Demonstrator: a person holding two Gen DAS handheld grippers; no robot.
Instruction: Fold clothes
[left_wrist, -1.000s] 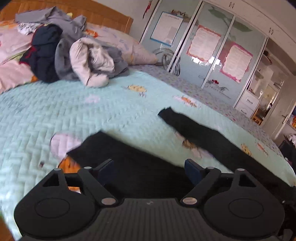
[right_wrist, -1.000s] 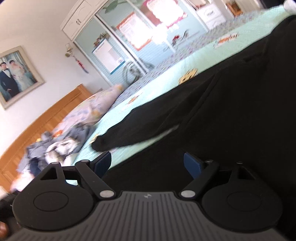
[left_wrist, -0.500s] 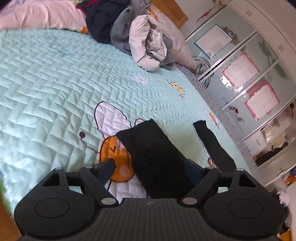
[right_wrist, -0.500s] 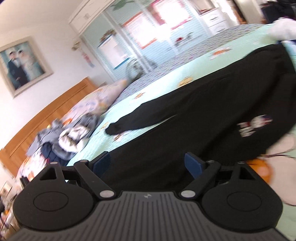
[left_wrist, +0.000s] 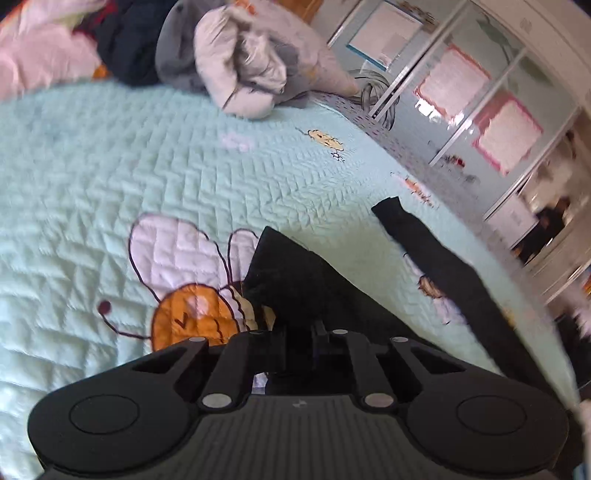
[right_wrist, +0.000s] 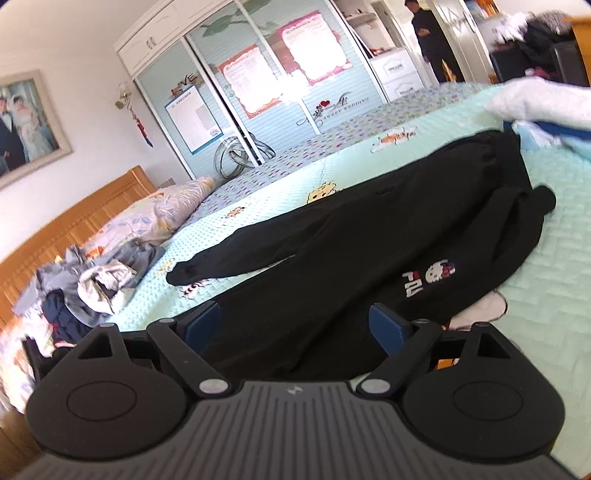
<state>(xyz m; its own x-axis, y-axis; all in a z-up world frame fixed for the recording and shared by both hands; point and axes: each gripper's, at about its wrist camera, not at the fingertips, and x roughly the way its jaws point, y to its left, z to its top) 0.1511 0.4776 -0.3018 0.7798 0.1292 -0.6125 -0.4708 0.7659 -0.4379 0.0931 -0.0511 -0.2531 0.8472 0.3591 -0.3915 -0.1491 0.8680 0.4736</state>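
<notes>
A pair of black trousers (right_wrist: 369, 236) with a small white print lies spread on the pale green quilted bed (right_wrist: 554, 229). In the left wrist view one leg end (left_wrist: 295, 280) lies over a bee picture and the other leg (left_wrist: 436, 254) stretches to the right. My left gripper (left_wrist: 299, 343) is shut on the near leg's cloth. My right gripper (right_wrist: 295, 325) is open, its blue pads (right_wrist: 384, 325) just above the trousers, holding nothing.
A heap of unfolded clothes (left_wrist: 229, 62) and a pillow (right_wrist: 177, 203) lie near the wooden headboard (right_wrist: 74, 221). Folded pale clothes (right_wrist: 543, 107) sit at the bed's far right. A mirrored wardrobe (right_wrist: 277, 92) stands beyond the bed, with a person (right_wrist: 428, 37) in a doorway.
My left gripper has closed on the near trouser leg; it was open half a second ago. The right gripper has pulled back, so more of the trousers shows, and it stays open.
</notes>
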